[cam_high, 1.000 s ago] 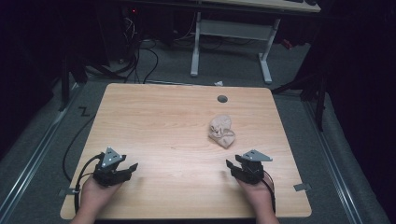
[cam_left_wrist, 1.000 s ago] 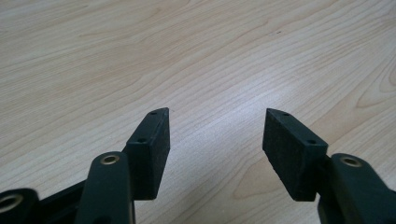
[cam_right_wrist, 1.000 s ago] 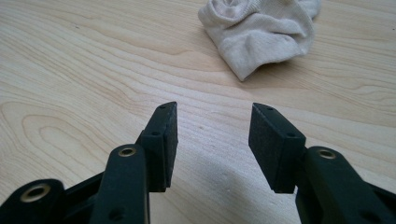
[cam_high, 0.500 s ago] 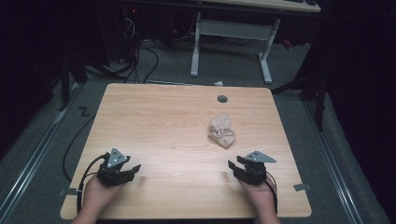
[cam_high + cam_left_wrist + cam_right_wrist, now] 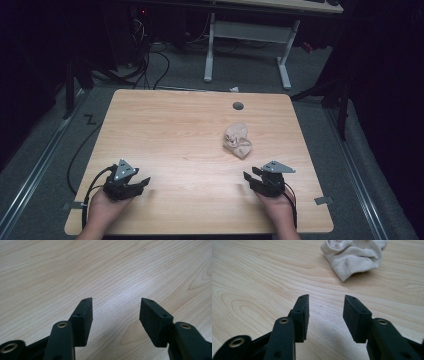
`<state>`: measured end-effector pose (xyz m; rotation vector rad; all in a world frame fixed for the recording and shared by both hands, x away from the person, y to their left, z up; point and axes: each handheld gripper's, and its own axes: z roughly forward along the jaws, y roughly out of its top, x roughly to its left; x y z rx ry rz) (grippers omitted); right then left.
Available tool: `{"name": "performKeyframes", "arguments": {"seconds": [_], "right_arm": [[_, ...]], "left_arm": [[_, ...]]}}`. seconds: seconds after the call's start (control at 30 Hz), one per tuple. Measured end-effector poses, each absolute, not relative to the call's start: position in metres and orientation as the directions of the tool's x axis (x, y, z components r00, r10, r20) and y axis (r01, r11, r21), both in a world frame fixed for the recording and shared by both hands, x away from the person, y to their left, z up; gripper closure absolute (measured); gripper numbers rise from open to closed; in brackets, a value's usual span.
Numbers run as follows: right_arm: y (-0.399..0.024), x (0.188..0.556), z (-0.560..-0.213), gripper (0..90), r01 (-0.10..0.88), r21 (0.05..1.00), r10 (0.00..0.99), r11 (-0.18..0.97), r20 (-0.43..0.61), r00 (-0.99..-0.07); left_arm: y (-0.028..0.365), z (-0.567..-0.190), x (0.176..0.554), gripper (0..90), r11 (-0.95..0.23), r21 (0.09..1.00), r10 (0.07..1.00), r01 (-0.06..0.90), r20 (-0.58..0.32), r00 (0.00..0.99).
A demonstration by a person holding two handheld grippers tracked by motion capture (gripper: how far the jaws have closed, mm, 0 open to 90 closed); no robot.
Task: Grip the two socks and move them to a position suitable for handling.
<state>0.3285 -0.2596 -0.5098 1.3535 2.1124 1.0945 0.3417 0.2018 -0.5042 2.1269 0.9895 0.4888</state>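
We see both tongs low in the high view: left tongs (image 5: 141, 182) at lower left, right tongs (image 5: 250, 178) at lower right, jaws wide, nothing between them, bare wood under each. Beyond the right tongs, near but apart, a crumpled beige sock (image 5: 237, 140) lies on the desk (image 5: 165, 130), right of centre. Grommet hole (image 5: 238, 106) sits near the far edge.
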Motion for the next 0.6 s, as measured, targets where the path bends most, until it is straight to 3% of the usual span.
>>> {"name": "performKeyframes", "arguments": {"seconds": [0.1, 0.3, 0.6], "right_arm": [[-0.259, 0.329, -0.509, 51.2, 0.567, 0.79, 0.89, 0.234, 0.06, -0.451], [-0.254, 0.333, -0.501, 53.3, 0.549, 0.804, 0.897, 0.23, 0.044, -0.44], [-0.218, 0.355, -0.474, 53.9, 0.496, 0.827, 0.869, 0.264, 0.019, -0.494]], "left_arm": [[0.202, -0.504, 0.342, 44.6, -0.435, 0.751, 0.776, 0.497, 0.033, 0.63], [0.203, -0.505, 0.343, 44.5, -0.435, 0.75, 0.775, 0.498, 0.031, 0.631], [0.205, -0.505, 0.342, 44.4, -0.43, 0.754, 0.774, 0.497, 0.025, 0.632]]}}
